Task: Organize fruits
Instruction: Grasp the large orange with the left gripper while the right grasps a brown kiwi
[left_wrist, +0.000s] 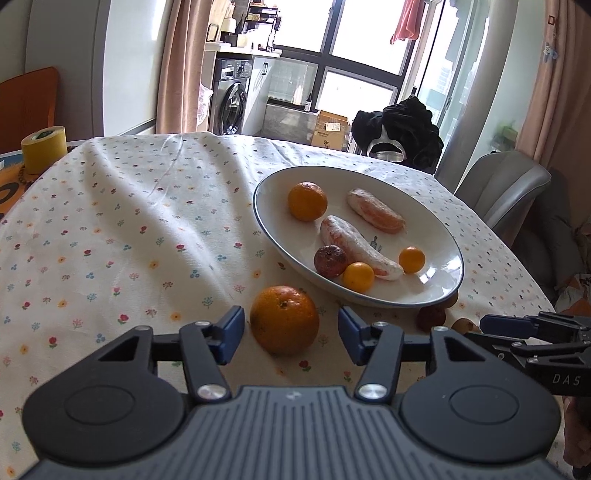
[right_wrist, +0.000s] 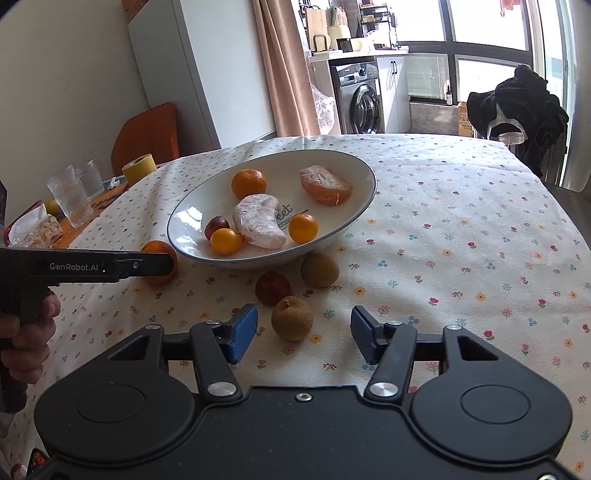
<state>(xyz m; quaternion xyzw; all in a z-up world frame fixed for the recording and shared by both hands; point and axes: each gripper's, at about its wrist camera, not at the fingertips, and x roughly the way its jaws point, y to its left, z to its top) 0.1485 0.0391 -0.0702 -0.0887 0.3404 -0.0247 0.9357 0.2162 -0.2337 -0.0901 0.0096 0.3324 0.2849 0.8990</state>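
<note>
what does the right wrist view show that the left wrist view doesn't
Only the right wrist view: two clear drinking glasses and both brown round fruits in full. Only the left wrist view: the grey padded chair. Both share the white blue-rimmed plate of fruit, the large orange mandarin between the open left hand-held gripper fingers, the yellow tape roll and the floral tablecloth.

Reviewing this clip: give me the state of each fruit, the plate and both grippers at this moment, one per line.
Left gripper: open, straddling the loose orange, not gripping.
Right gripper: open, nearest brown fruit between its fingers.
Loose orange: on the tablecloth, outside the plate.
Nearest brown fruit: on the cloth.
Dark red fruit: on the cloth.
Second brown fruit: on the cloth by the plate.
Plate: upright, holding six fruit pieces.
</note>
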